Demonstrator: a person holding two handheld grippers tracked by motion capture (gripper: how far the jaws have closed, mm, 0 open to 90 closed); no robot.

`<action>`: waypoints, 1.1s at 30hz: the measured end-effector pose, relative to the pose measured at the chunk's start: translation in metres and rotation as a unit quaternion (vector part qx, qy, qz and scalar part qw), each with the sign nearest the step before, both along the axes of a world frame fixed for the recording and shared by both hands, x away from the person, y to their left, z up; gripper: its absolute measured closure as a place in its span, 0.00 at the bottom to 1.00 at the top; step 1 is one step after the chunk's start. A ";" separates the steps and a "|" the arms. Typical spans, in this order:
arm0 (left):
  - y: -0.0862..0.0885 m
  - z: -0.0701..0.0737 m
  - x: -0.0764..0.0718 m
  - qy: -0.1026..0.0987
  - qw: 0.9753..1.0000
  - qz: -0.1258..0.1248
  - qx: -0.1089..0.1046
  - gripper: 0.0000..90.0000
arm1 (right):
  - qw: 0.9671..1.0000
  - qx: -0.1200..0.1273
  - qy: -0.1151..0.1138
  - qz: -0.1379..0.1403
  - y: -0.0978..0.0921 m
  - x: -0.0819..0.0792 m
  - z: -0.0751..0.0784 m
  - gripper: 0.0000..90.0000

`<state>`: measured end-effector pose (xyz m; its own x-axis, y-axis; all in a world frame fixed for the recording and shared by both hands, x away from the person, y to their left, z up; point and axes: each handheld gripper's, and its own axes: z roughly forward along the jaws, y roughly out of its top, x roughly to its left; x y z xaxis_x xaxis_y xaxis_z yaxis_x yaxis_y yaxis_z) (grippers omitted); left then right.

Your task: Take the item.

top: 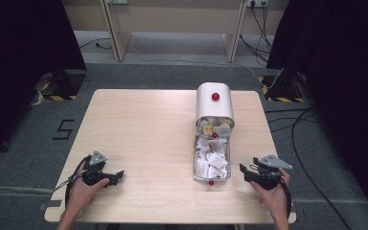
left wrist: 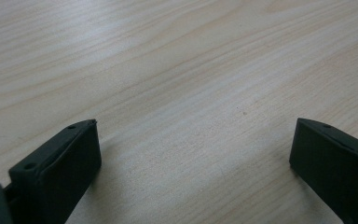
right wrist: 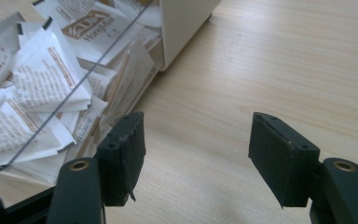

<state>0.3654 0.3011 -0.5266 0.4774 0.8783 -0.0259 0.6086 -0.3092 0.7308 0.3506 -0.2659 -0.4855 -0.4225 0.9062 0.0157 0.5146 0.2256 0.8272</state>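
While both grippers rest low on the pale wood-grain tabletop, nothing is held: the left gripper has its jaws spread wide over bare boards, and the right gripper has its jaws apart too, empty, with blunt matte-black rubbery pads, one nicked along its edge. Just left of the right gripper's near jaw lies the clear drawer, pulled out toward the person, with thin transparent walls and a small red knob at its front. It is heaped with crumpled white paper sachets carrying brown print, some riding above the rim. Beyond the drawer, ahead of the right gripper, stands the box it slides from: smooth off-white shell, rounded top, another red knob high up, more sachets visible at its mouth. The left gripper sits well apart from all of this. Risks, as I judge them: the drawer wall looks slick and light, so a sideways nudge from the near jaw could skew it or slide the box; overfilled sachets may snag at the box mouth if the drawer is pushed in, or spill; thin paper could slip from wide pads or come up several at once.
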 end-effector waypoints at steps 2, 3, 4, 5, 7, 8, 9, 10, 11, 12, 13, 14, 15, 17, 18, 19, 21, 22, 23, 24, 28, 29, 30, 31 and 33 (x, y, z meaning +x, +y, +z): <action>0.000 0.000 0.000 0.000 1.000 0.000 0.000 0.02 | 1.000 0.003 -0.003 0.003 0.001 -0.001 0.004 0.42; 0.000 0.000 0.000 0.000 1.000 0.000 0.000 0.02 | 1.000 0.003 -0.006 0.006 0.001 -0.002 0.006 0.42; 0.000 0.000 0.000 0.000 1.000 0.000 0.000 0.02 | 1.000 0.005 -0.008 0.008 0.002 -0.003 0.008 0.42; 0.000 0.000 0.000 0.000 1.000 0.000 0.000 0.02 | 1.000 0.004 -0.012 0.011 0.003 -0.003 0.010 0.42; 0.000 0.000 0.000 0.000 1.000 0.000 0.000 0.02 | 1.000 0.004 -0.016 0.014 0.005 -0.005 0.013 0.43; 0.000 0.000 0.000 0.000 1.000 0.000 0.000 0.02 | 1.000 0.002 -0.017 0.017 0.005 -0.005 0.015 0.43; 0.000 0.000 0.000 0.000 1.000 0.000 0.000 0.02 | 1.000 0.004 -0.018 0.019 0.006 -0.005 0.016 0.44; 0.000 0.000 0.000 0.000 1.000 0.000 0.000 0.02 | 1.000 0.003 -0.020 0.020 0.007 -0.006 0.017 0.44; 0.000 0.000 0.000 0.000 1.000 0.000 0.000 0.02 | 1.000 0.003 -0.021 0.022 0.008 -0.006 0.019 0.44; 0.000 0.000 0.000 0.000 1.000 0.000 0.000 0.02 | 0.999 0.002 -0.022 0.025 0.008 -0.007 0.020 0.44; 0.000 0.000 0.000 0.000 1.000 0.000 0.000 0.02 | 0.999 0.002 -0.023 0.026 0.009 -0.008 0.022 0.44; 0.000 0.000 0.000 0.000 1.000 0.000 0.000 0.02 | 0.999 0.003 -0.025 0.028 0.010 -0.009 0.023 0.44; 0.000 0.000 0.000 0.000 1.000 0.000 0.000 0.02 | 0.999 0.005 -0.026 0.031 0.012 -0.009 0.024 0.45; 0.000 0.000 0.000 0.000 1.000 0.000 0.000 0.02 | 0.999 0.004 -0.031 0.037 0.014 -0.010 0.027 0.45; 0.000 0.000 0.000 0.000 1.000 0.000 0.000 0.01 | 0.999 0.005 -0.032 0.040 0.016 -0.011 0.029 0.45; 0.000 0.000 0.000 0.000 1.000 0.000 0.000 0.01 | 0.998 0.004 -0.035 0.044 0.018 -0.011 0.031 0.45; 0.000 0.000 0.000 0.000 1.000 0.000 0.000 0.01 | 0.998 0.004 -0.037 0.050 0.020 -0.012 0.033 0.45; 0.000 0.000 0.000 0.000 1.000 0.000 0.000 0.01 | 0.998 0.003 -0.039 0.051 0.021 -0.012 0.034 0.45; 0.000 0.000 0.000 0.000 1.000 0.000 0.000 0.01 | 0.998 0.005 -0.039 0.052 0.022 -0.012 0.034 0.45; 0.000 0.000 0.000 0.000 1.000 0.000 0.000 0.01 | 0.998 0.005 -0.039 0.054 0.023 -0.012 0.035 0.45; 0.000 0.000 0.000 0.000 1.000 0.000 0.000 0.01 | 0.997 0.007 -0.044 0.061 0.027 -0.012 0.040 0.45; 0.000 0.000 0.000 0.000 1.000 0.000 0.000 0.01 | 0.997 0.008 -0.046 0.064 0.029 -0.012 0.041 0.45; 0.000 0.000 0.000 0.000 1.000 0.000 0.000 0.01 | 0.997 0.007 -0.048 0.067 0.031 -0.012 0.043 0.45; 0.000 0.000 0.000 0.000 1.000 0.000 0.000 0.01 | 0.996 0.007 -0.050 0.069 0.033 -0.012 0.044 0.45; 0.000 0.000 0.000 0.000 1.000 0.000 0.000 0.01 | 0.996 0.008 -0.053 0.075 0.036 -0.011 0.046 0.45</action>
